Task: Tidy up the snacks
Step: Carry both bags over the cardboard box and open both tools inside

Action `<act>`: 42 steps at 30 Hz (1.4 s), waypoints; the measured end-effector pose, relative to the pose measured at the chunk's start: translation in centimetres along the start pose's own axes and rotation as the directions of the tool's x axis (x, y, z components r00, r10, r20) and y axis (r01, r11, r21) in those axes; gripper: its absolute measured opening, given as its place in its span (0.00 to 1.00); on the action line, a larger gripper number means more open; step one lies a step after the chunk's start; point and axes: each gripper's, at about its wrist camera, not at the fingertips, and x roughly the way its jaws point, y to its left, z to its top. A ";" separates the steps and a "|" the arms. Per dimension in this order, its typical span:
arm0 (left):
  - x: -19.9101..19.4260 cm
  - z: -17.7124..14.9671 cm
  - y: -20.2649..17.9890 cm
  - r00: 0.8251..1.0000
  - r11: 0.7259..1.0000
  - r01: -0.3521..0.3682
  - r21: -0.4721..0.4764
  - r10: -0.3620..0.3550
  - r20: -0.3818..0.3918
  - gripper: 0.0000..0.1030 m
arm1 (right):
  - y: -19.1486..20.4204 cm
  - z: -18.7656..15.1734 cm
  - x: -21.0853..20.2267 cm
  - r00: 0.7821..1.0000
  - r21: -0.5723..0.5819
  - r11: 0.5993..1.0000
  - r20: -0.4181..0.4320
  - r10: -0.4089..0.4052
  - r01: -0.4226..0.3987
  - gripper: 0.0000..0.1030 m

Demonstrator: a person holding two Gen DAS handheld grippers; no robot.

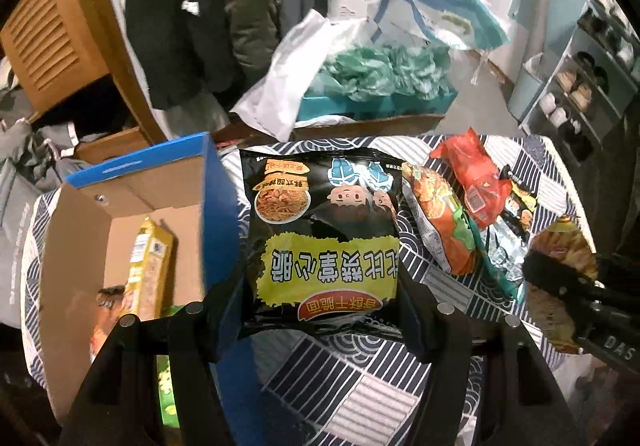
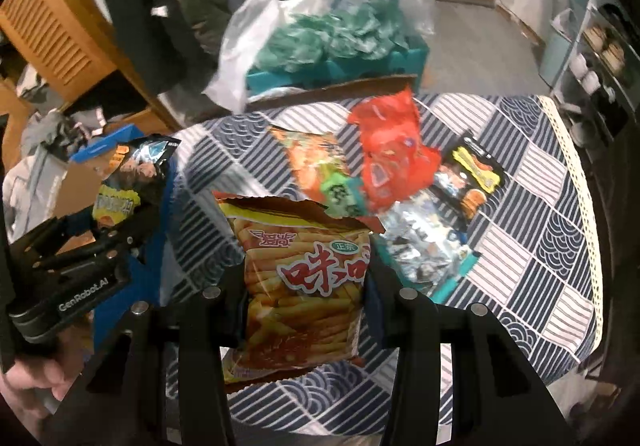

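Note:
My left gripper (image 1: pixel 320 306) is shut on a black noodle-snack bag (image 1: pixel 322 230) and holds it above the table, just right of an open cardboard box (image 1: pixel 80 238) with blue outer walls. A yellow packet (image 1: pixel 150 266) stands inside the box. My right gripper (image 2: pixel 304 306) is shut on an orange bag of fries-shaped snacks (image 2: pixel 304 278), lifted over the table. The left gripper with the black bag (image 2: pixel 132 174) also shows at the left of the right wrist view.
On the patterned blue-and-white tablecloth (image 2: pixel 540 246) lie an orange-green bag (image 2: pixel 320 170), a red bag (image 2: pixel 388 154), a silver pack (image 2: pixel 424 246) and a small black-yellow pack (image 2: pixel 476 174). Behind the table are a teal crate with plastic bags (image 2: pixel 332 42) and a shelf (image 1: pixel 584 86).

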 end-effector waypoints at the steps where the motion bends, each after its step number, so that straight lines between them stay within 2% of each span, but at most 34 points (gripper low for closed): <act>1: -0.4 -0.1 0.5 1.000 1.000 0.003 -0.009 -0.003 0.001 0.65 | 0.4 0.0 -0.1 1.000 -0.007 1.000 0.002 0.004 -0.004 0.43; 8: -3.6 -1.3 4.5 0.999 0.998 -0.014 -0.066 0.016 0.037 0.65 | 4.1 0.0 -0.8 0.999 -0.064 0.997 0.009 0.041 -0.040 0.43; 19: -6.6 -4.2 10.1 0.997 0.989 -0.027 -0.144 0.037 0.068 0.65 | 12.0 0.0 -0.3 0.995 -0.175 0.979 -0.001 0.102 -0.101 0.43; 29: -6.8 -6.3 14.8 0.995 0.970 -0.070 -0.232 0.085 0.058 0.65 | 19.4 -0.4 0.7 0.987 -0.277 0.948 -0.028 0.155 -0.157 0.43; 42: -5.5 -8.0 18.3 0.995 0.945 -0.097 -0.314 0.104 0.003 0.65 | 23.8 -0.8 2.6 0.985 -0.317 0.932 -0.066 0.162 -0.175 0.43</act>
